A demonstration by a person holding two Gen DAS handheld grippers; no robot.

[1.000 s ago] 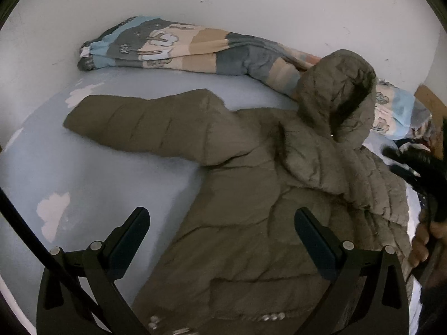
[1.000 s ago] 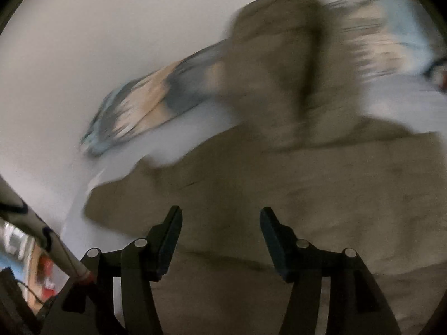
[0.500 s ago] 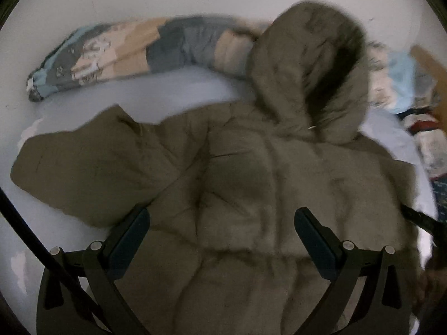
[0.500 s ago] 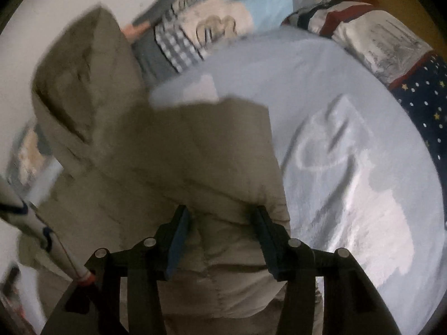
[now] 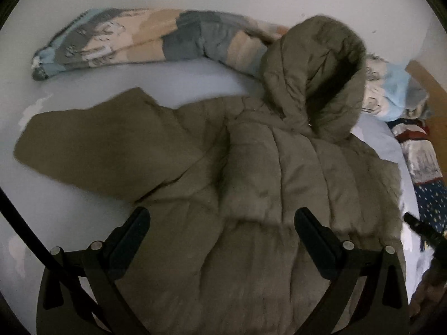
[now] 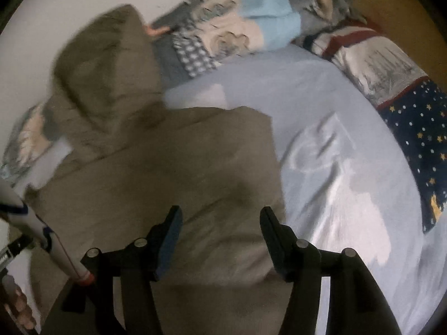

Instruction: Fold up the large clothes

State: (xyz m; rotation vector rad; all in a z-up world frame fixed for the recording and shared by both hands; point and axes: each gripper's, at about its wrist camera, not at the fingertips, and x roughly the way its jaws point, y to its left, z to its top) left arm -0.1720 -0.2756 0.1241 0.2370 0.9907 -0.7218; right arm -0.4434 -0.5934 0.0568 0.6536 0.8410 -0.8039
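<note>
An olive hooded puffer jacket point(image 5: 251, 167) lies spread on the light blue bed sheet point(image 5: 83, 201). Its hood point(image 5: 315, 78) is propped against the wall, and one sleeve point(image 5: 92, 145) stretches out to the left. My left gripper point(image 5: 220, 217) hovers open above the jacket's body, nothing between its fingers. My right gripper point(image 6: 220, 213) is over the jacket's right edge point(image 6: 251, 167) beside the bare sheet. Its jaws are opening; jacket fabric lies below the gap, and the pads are not pressing on it.
A rolled patterned blanket point(image 5: 167, 39) runs along the white wall behind the jacket. Striped and star-print pillows point(image 6: 396, 89) lie at the right against a wooden headboard point(image 6: 391, 8). A person's fingers point(image 6: 19, 310) show at the lower left edge.
The right gripper swung from the hood to the jacket's right edge. Its jaws narrowed over the fabric, then widened. The left gripper shifted, and the jacket now fills more of its view.
</note>
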